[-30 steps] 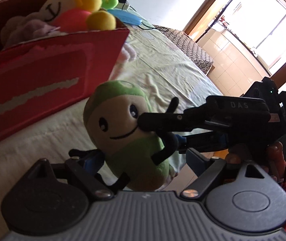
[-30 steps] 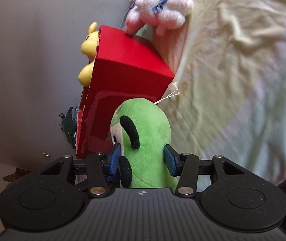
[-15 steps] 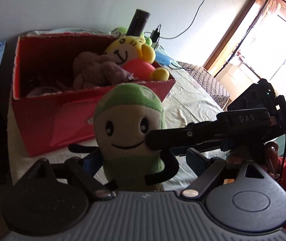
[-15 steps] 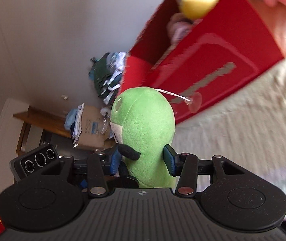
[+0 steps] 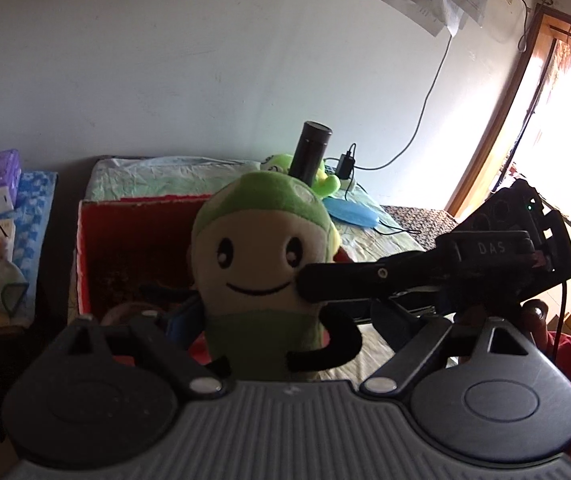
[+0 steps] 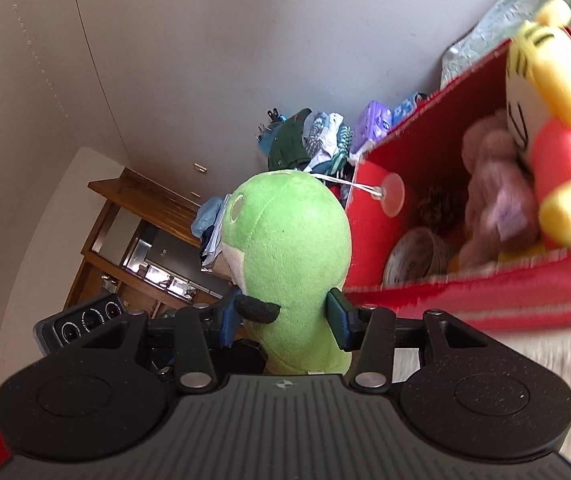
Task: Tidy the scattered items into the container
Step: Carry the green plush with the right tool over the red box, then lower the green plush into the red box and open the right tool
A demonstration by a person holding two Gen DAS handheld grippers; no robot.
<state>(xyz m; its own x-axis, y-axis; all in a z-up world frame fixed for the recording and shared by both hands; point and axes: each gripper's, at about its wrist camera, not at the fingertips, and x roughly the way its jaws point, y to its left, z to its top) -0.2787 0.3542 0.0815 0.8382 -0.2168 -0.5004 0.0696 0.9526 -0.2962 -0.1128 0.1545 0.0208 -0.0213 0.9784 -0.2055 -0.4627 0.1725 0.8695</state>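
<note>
I see the red box (image 6: 485, 300) already holding a yellow tiger plush (image 6: 545, 92) and a brown plush (image 6: 497, 184), while the green plush (image 6: 289, 264) is not yet in, held up at the box's seven o'clock, my right gripper (image 6: 285, 316) clamped on its sides. Only the left wrist view shows its smiling face and my left gripper (image 5: 281, 320) with fingers apart beside its body; the right shows the box's contents.

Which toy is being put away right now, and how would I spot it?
Find the open red cardboard box on the bed. Just in front of it, pinched in the right tool, is a green plush doll with a cream smiling face and thin black arms. Unlike the yellow-and-red plush and brownish plush, it isn't inside the box yet.
</note>
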